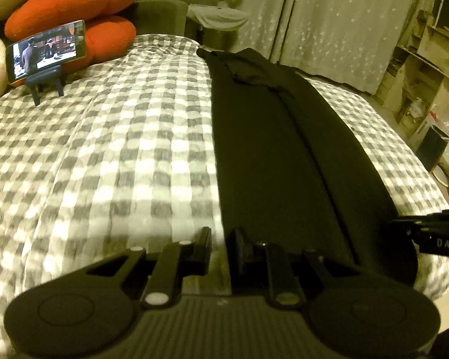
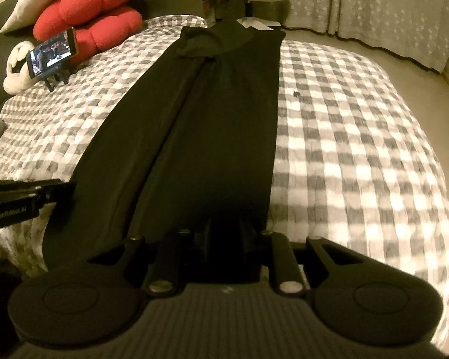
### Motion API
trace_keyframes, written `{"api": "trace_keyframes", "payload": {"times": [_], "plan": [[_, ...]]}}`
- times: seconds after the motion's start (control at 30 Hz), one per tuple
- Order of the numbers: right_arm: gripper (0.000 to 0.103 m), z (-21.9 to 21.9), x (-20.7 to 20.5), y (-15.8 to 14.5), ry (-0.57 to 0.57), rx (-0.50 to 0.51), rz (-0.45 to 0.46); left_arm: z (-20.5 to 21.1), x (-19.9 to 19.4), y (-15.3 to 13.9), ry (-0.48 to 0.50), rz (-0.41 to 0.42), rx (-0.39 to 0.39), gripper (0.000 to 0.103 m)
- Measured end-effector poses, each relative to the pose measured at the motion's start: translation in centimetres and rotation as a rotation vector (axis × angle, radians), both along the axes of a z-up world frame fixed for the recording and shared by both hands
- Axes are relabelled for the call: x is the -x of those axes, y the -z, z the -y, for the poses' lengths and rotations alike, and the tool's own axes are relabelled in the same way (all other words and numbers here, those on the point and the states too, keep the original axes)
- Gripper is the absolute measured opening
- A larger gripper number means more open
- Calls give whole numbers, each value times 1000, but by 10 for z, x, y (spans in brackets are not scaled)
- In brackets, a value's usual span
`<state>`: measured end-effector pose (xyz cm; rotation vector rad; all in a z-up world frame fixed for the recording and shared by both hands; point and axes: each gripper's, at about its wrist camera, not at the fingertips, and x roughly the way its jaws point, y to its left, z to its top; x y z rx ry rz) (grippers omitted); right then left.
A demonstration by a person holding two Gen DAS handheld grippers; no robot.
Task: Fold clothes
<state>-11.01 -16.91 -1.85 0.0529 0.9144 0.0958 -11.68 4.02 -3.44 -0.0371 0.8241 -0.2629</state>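
A long black garment (image 1: 269, 149) (image 2: 212, 119) lies flat along the checked bed cover (image 1: 119, 149) (image 2: 344, 134), folded lengthwise with a seam down its middle. My left gripper (image 1: 221, 245) hovers at the garment's near left edge, its jaws a small gap apart, with the cloth edge and cover showing between them. My right gripper (image 2: 226, 233) sits over the near end by the right edge; its dark fingers stand slightly apart against the black cloth. Each gripper appears from the side in the other's view: the right gripper (image 1: 428, 233) and the left gripper (image 2: 30, 200).
A phone on a small stand (image 1: 45, 51) (image 2: 52, 53) plays video at the far left of the bed, in front of red cushions (image 1: 74, 3) (image 2: 92, 9). Curtains (image 1: 329, 24) hang behind. Shelving (image 1: 428, 68) and a dark bin (image 1: 432, 146) stand off the bed's right side.
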Motion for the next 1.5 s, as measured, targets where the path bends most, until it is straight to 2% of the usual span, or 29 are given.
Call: {"api": "trace_keyframes", "payload": {"times": [0.23, 0.57, 0.77, 1.2, 1.33, 1.5], "plan": [[21, -3, 26, 3, 10, -7, 22, -4, 25, 4, 13, 33, -24, 18], [21, -13, 54, 7, 8, 2, 59, -8, 39, 8, 8, 42, -30, 18], [19, -17, 63, 15, 21, 14, 33, -9, 47, 9, 8, 44, -27, 18], [19, -5, 79, 21, 42, -29, 28, -17, 70, 12, 36, 8, 14, 18], [28, 5, 86, 21, 38, -67, 34, -18, 73, 14, 49, -5, 21, 19], [30, 19, 90, 23, 27, -112, 44, -18, 72, 20, 72, -40, 47, 26]]}}
